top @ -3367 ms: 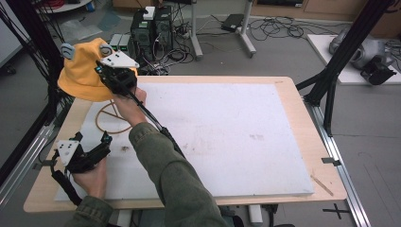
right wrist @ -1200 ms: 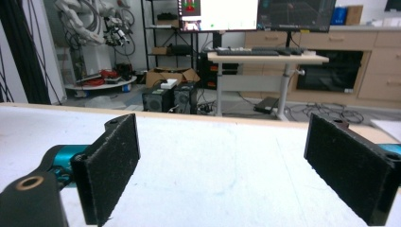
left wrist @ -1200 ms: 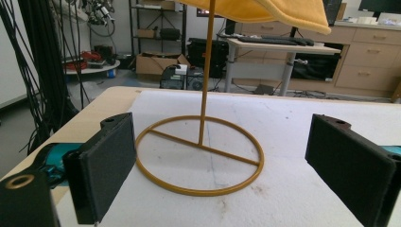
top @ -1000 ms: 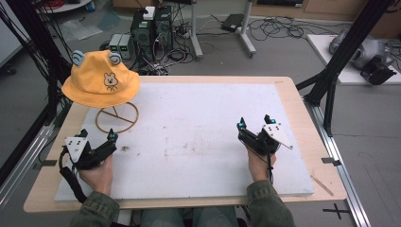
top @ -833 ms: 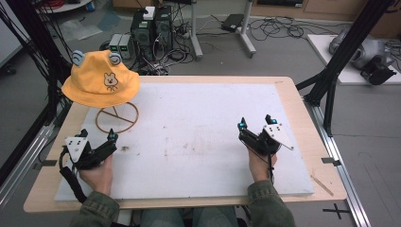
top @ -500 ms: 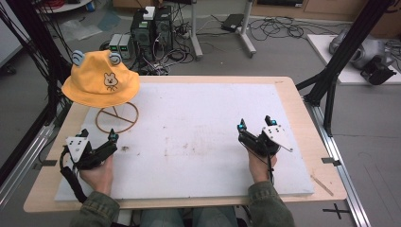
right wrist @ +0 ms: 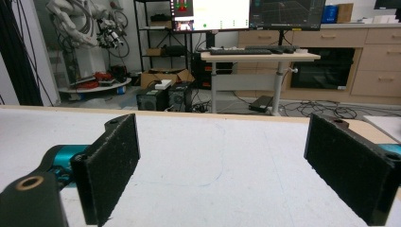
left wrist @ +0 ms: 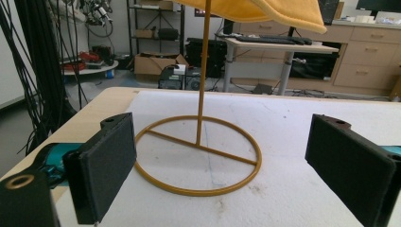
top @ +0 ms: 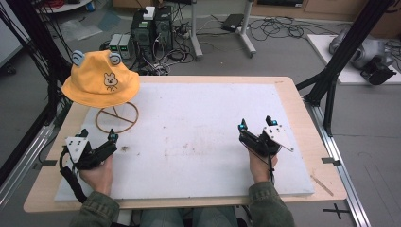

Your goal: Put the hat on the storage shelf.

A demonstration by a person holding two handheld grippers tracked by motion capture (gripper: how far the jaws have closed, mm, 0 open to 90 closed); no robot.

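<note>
Hat (top: pixel 103 80) hides its stand's (top: pixel 116 117) pole at upper left; both tongs, left (top: pixel 97 137) and right (top: pixel 255 124), rest released on the white surface (top: pixel 189 137).

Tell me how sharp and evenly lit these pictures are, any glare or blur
High view: soft, even light, slightly grainy, faint shadows under the yellow hat. Left gripper view: stand sharp, near tongs a little soft. Right gripper view: bright monitor washes out.

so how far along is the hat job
Looks done: the yellow hat sits on top of the gold wire stand. In hand: nothing; the left gripper and right gripper rest open on the white board, apart from the stand. Left: seemingly nothing.
</note>
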